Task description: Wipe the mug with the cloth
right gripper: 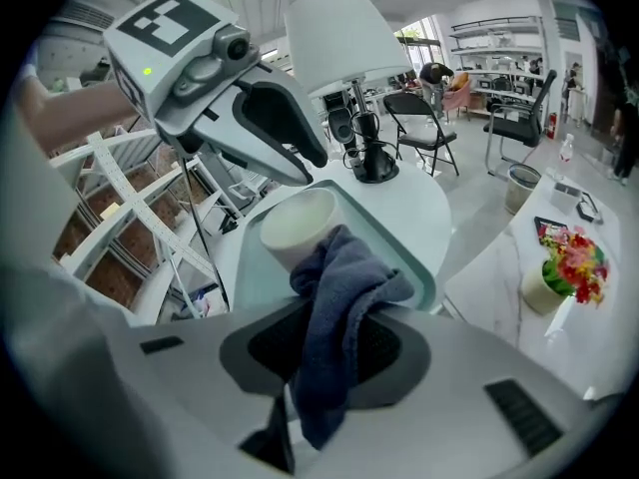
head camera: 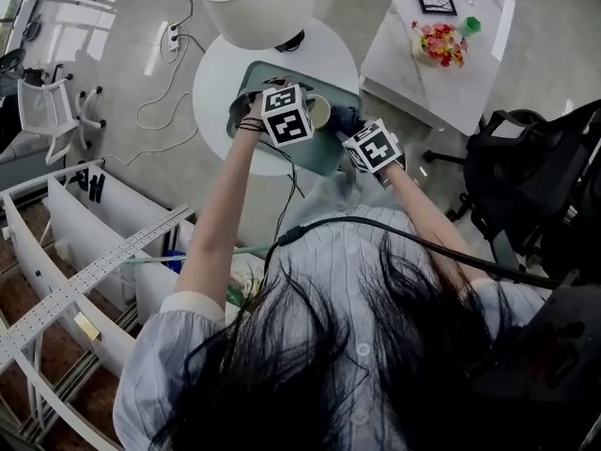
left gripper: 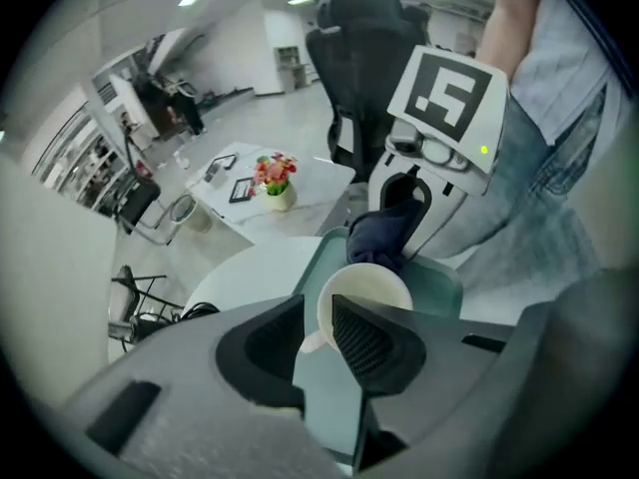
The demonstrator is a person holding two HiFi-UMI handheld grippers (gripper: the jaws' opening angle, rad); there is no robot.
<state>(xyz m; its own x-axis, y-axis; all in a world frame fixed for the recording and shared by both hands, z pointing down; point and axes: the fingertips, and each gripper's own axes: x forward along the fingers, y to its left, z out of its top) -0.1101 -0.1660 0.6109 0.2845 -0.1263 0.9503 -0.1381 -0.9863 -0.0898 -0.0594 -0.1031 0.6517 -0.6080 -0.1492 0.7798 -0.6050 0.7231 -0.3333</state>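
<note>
The right gripper [right gripper: 334,357] has its jaws closed on a dark blue cloth [right gripper: 344,287], which bunches up past the tips and hangs below them. The left gripper [left gripper: 318,339] has its ribbed fingers [left gripper: 374,342] pinched on the near rim of a pale mug [left gripper: 371,285], apparently beside the handle.

To wipe well, the left gripper likely needs to hold the mug steady while the right presses the bunched end of the cloth flat against the wall and sweeps round it; the push should be gentle enough not to lever the mug out of its narrow pinch, and the clamp on the cloth should stay firm.

In the right gripper view the mug stands at 11 o'clock from the cloth-holding jaws, the cloth's top fold touching its side; it sits over a teal tray [right gripper: 394,230], though whether resting or lifted is unclear; the tray lies on a round white table [head camera: 218,87], with a white lamp [head camera: 254,6] at 12 o'clock beyond.
</note>
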